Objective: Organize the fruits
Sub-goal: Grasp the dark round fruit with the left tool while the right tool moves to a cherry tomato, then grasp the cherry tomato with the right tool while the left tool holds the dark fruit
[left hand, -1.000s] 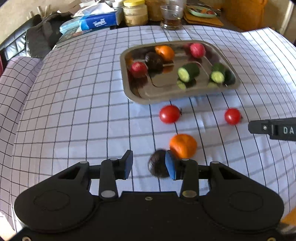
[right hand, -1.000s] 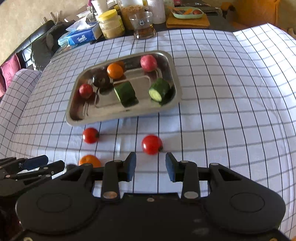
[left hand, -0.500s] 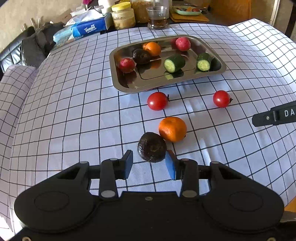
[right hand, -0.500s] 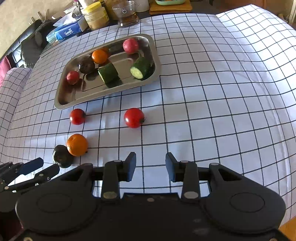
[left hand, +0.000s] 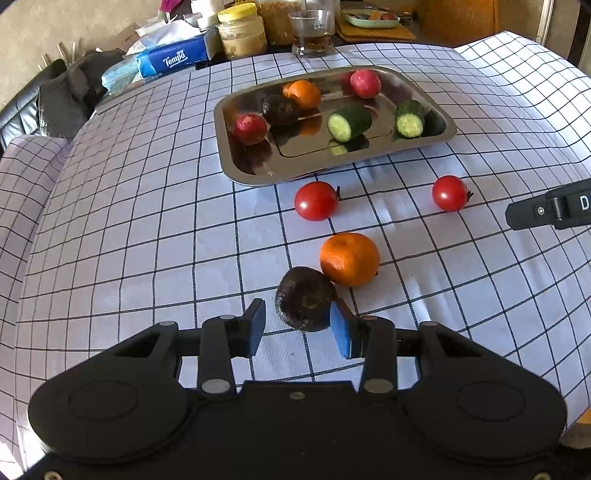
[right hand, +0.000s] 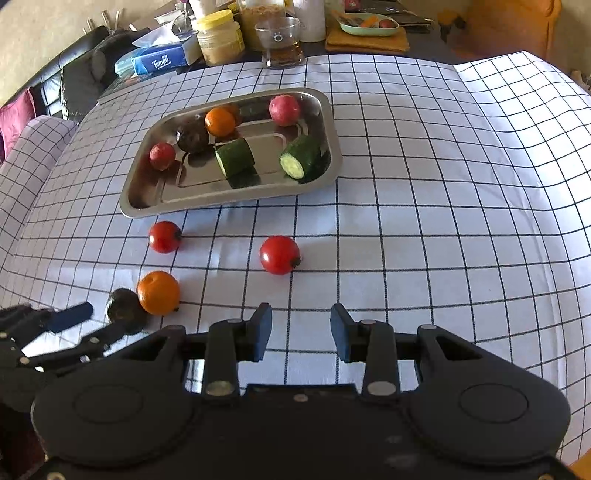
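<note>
A steel tray [left hand: 240, 171] [right hand: 129, 206] holds two radishes, an orange, a dark avocado and two cucumber pieces. On the checked cloth lie two tomatoes [left hand: 316, 200] [left hand: 449, 192], an orange [left hand: 349, 259] [right hand: 158, 292] and a dark avocado [left hand: 304, 298] [right hand: 122, 309]. My left gripper [left hand: 297, 330] [right hand: 98, 326] is open with the loose avocado just ahead, between its fingertips, close to the right pad. My right gripper [right hand: 301, 330] is open and empty above the cloth, short of the nearer tomato [right hand: 279, 254].
At the table's far edge stand a tissue box [left hand: 173, 59], a yellow-lidded jar [left hand: 242, 31], a glass [left hand: 313, 31] and a dish on a mat [left hand: 371, 18]. A dark sofa with clothes [left hand: 59, 99] is at the left.
The left gripper has let go of the avocado and drawn back a little; the avocado rests on the cloth beside the orange. The right gripper has shifted and stayed open.
</note>
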`<control>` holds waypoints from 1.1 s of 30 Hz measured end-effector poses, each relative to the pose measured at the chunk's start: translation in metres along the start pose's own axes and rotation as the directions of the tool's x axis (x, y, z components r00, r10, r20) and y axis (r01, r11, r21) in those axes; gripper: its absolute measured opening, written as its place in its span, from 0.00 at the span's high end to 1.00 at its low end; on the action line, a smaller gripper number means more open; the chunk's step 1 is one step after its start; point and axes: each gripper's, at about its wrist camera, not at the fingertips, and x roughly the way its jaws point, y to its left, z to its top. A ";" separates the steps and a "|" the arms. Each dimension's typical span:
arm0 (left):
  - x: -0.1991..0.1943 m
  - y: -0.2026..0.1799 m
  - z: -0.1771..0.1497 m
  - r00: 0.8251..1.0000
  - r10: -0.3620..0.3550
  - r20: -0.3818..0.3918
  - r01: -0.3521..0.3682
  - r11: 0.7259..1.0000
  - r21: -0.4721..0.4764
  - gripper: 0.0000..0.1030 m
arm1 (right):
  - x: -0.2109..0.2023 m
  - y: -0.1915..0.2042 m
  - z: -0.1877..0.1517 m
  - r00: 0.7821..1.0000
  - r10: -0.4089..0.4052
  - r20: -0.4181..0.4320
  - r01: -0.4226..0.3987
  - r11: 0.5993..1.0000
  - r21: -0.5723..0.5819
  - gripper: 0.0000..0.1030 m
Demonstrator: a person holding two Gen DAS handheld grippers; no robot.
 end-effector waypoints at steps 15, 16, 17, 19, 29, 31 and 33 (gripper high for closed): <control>0.018 -0.010 0.002 1.000 0.011 -0.019 -0.010 0.997 0.083 0.48 | 0.016 0.010 0.002 0.999 -0.011 -0.034 0.012 0.999 0.030 0.63; 0.019 -0.009 0.002 1.000 0.007 -0.021 -0.005 0.997 0.076 0.48 | 0.017 0.010 0.003 0.999 -0.013 -0.037 0.015 0.999 0.031 0.63; 0.020 -0.008 0.003 1.000 0.000 -0.022 0.001 0.998 0.066 0.48 | 0.018 0.010 0.004 0.999 -0.015 -0.038 0.017 0.999 0.032 0.63; 0.022 -0.005 0.004 1.000 -0.014 -0.022 0.016 0.999 0.051 0.48 | 0.020 0.010 0.005 0.999 -0.023 -0.038 0.024 0.999 0.029 0.63; 0.027 0.036 0.006 0.998 -0.039 -0.040 0.035 0.994 -0.104 0.49 | 0.036 0.021 0.018 0.998 -0.056 -0.022 0.056 0.998 0.002 0.62; 0.027 0.040 0.007 0.998 -0.045 -0.037 0.040 0.992 -0.117 0.48 | 0.038 0.023 0.020 0.998 -0.055 -0.019 0.055 0.998 -0.001 0.61; 0.026 0.042 0.007 0.998 -0.049 -0.033 0.045 0.991 -0.125 0.48 | 0.040 0.026 0.022 0.998 -0.058 -0.014 0.058 0.998 -0.002 0.60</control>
